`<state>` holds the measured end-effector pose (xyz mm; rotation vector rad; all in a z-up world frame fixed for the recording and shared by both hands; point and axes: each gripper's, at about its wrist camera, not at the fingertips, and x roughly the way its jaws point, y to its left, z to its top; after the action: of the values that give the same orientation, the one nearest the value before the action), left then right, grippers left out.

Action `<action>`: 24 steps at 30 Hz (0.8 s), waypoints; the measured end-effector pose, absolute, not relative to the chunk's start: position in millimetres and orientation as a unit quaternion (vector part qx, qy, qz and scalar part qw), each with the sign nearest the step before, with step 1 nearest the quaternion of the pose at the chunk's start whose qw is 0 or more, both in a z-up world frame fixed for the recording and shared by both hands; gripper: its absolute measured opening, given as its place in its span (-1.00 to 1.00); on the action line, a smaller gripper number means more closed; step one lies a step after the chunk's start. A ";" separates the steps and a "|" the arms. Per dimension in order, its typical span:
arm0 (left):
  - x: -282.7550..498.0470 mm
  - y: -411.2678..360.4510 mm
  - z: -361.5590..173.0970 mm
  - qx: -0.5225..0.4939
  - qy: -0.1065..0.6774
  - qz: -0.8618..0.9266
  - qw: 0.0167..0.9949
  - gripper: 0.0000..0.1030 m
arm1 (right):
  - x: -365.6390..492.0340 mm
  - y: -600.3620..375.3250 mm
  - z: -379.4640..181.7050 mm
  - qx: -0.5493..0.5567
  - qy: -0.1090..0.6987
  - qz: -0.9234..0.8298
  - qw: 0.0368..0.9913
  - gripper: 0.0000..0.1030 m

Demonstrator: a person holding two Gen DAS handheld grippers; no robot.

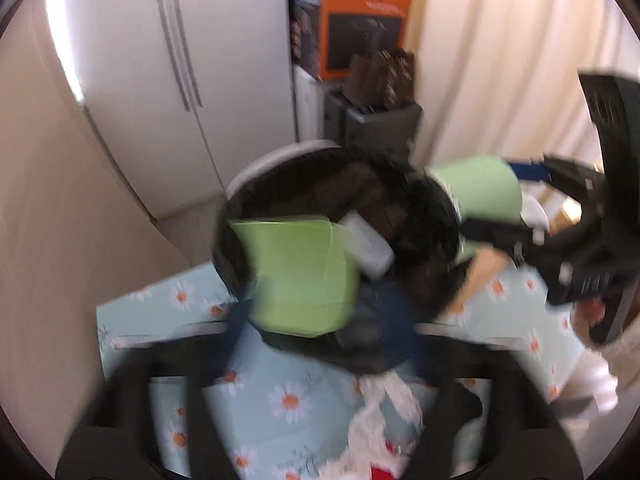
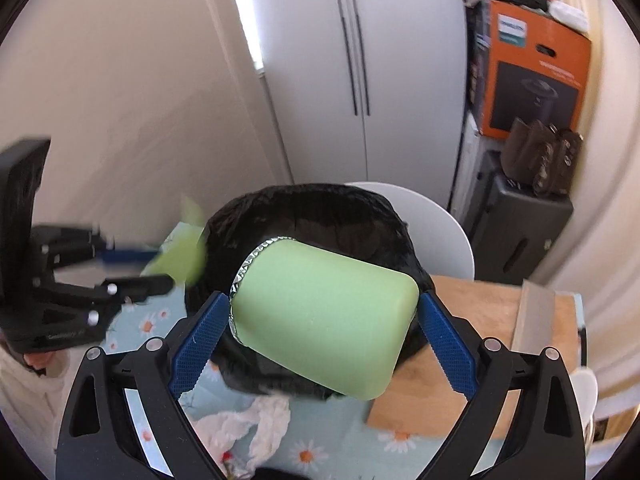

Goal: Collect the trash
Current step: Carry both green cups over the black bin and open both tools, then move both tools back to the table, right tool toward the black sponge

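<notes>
Green cup (image 2: 320,320) sat clamped crosswise between your right fingers (image 2: 198,340), with the bag-lined bin (image 2: 312,208) directly beyond their tips; your left fingers (image 1: 240,312) pinched a second green carton (image 1: 296,276) over its mouth.

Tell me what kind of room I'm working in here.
Most likely a home kitchen or dining corner: a tall white fridge stands behind, a wooden cutting board lies on the daisy-print tablecloth, and a black-lined trash bin stands on the table.

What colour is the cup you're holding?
Light green cup, with a silvery rim; clearest in the right wrist view.
</notes>
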<state>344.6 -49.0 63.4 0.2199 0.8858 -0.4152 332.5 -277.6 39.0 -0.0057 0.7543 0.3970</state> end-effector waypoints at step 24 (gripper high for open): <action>271.0 11.5 49.7 0.026 0.456 -0.090 0.885 0.85 | 291.0 -268.1 29.6 -0.022 0.376 0.216 0.901 0.76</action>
<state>271.0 11.5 49.7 0.0539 0.9477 -0.1877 291.0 -268.1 29.6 -0.0462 0.7770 0.4470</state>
